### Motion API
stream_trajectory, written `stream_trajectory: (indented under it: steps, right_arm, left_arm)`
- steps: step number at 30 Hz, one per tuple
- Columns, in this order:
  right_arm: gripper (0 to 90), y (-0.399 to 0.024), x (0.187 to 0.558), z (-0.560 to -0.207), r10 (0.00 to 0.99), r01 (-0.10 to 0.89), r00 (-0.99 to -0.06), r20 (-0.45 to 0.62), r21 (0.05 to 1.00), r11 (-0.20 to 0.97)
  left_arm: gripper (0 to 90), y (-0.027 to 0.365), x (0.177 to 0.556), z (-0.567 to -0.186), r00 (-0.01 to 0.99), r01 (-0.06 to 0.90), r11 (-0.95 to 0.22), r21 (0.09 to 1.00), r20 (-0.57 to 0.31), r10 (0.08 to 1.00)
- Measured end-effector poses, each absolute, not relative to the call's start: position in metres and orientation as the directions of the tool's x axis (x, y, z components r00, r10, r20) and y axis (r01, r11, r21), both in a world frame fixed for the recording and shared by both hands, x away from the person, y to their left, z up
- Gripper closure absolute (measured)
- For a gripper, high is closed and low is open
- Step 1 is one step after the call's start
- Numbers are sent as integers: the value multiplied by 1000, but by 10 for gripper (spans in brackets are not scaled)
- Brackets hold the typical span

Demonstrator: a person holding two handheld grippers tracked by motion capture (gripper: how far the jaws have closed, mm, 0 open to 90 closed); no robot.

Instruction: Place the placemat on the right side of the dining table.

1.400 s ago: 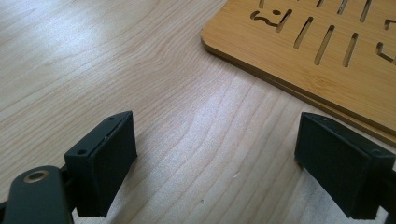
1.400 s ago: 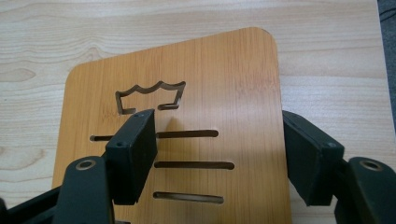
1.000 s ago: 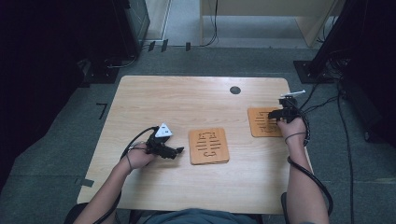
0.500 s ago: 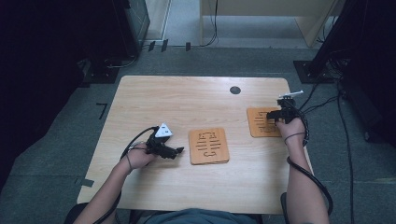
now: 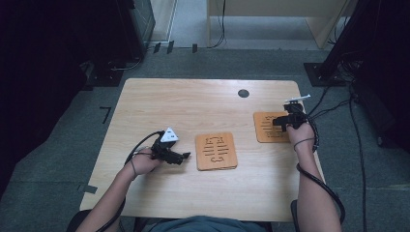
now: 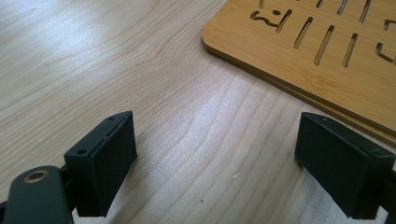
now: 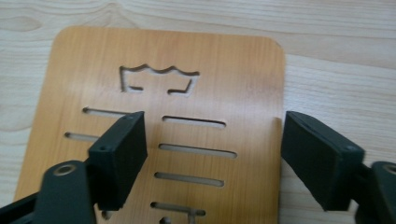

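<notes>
A pale wooden table with a round dark grommet near its far edge stands on grey carpet, with dark equipment and cables beyond. Near the person, the left gripper rests on the wood with jaws spread wide, just beside the middle slotted bamboo board, which lies flat, long axis running near-to-far. Farther right, the right gripper hovers over a second bamboo board, jaws spread wide, one above its slots, one at its edge.

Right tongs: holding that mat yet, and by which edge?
Nothing held. The right tongs are open over the right mat, jaws apart with nothing clamped. The left tongs are open too, over bare table beside the middle mat.
</notes>
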State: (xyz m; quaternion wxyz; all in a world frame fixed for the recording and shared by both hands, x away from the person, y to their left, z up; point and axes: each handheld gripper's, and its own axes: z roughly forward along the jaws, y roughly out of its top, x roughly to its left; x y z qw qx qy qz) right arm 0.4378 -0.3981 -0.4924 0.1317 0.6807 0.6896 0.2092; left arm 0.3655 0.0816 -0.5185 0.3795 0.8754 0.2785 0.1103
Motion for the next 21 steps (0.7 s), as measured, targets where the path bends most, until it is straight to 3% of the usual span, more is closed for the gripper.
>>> stream_trajectory:
  steps: [21]
  right_arm:
    - [215, -384, 428, -484, 991, 876, -92, 95, 481, 35]
  left_arm:
    - [109, 82, 366, -518, 825, 401, -564, 722, -17, 565]
